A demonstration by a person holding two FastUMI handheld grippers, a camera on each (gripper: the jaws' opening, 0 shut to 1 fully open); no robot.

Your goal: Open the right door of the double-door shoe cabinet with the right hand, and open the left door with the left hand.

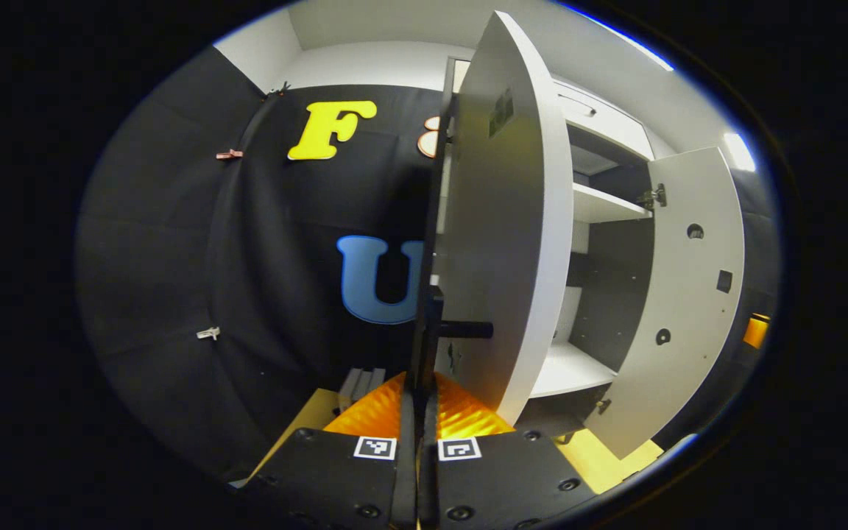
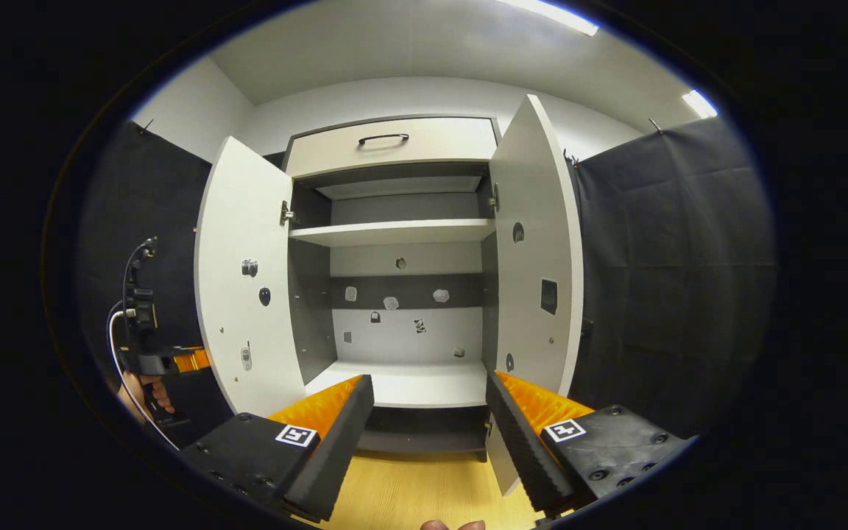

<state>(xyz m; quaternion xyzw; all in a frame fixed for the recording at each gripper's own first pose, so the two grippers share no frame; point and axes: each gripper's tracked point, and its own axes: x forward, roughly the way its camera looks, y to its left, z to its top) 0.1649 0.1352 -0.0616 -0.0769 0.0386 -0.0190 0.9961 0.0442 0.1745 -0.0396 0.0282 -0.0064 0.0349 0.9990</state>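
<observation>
From my right gripper view I face the shoe cabinet [image 2: 394,294] head-on, both doors swung wide. The left door [image 2: 244,280] stands out to the left, the right door [image 2: 538,250] out to the right, inner faces toward me, w/ small round holes and hinge hardware on each. Above the opening sits a closed drawer [image 2: 394,145] w/ a dark curved handle.

Inside: an upper shelf [image 2: 391,233] and a bottom shelf [image 2: 402,384], both bare as far as I can tell. The back panel carries a few small marks or stickers, too small to make out.

My right gripper [image 2: 429,423] hangs in front of the cabinet base over the light wood floor [image 2: 424,489], fingers spread wide, holding nothing, not touching the cabinet.

Far left in that view I see my left gripper [image 2: 146,346] just beside the outer face of the left door, w/ a hand [image 2: 146,394] under it and a white cable looping down.

In my left gripper view the left door [image 1: 505,221] is seen nearly edge-on, right ahead. My left gripper [image 1: 417,412] is pinched together, fingers almost meeting, clamped on the door's dark handle [image 1: 430,324], which rises straight from between the fingers. Beyond, the cabinet interior w/ its shelves, and the right door [image 1: 689,294] open at far right.
</observation>
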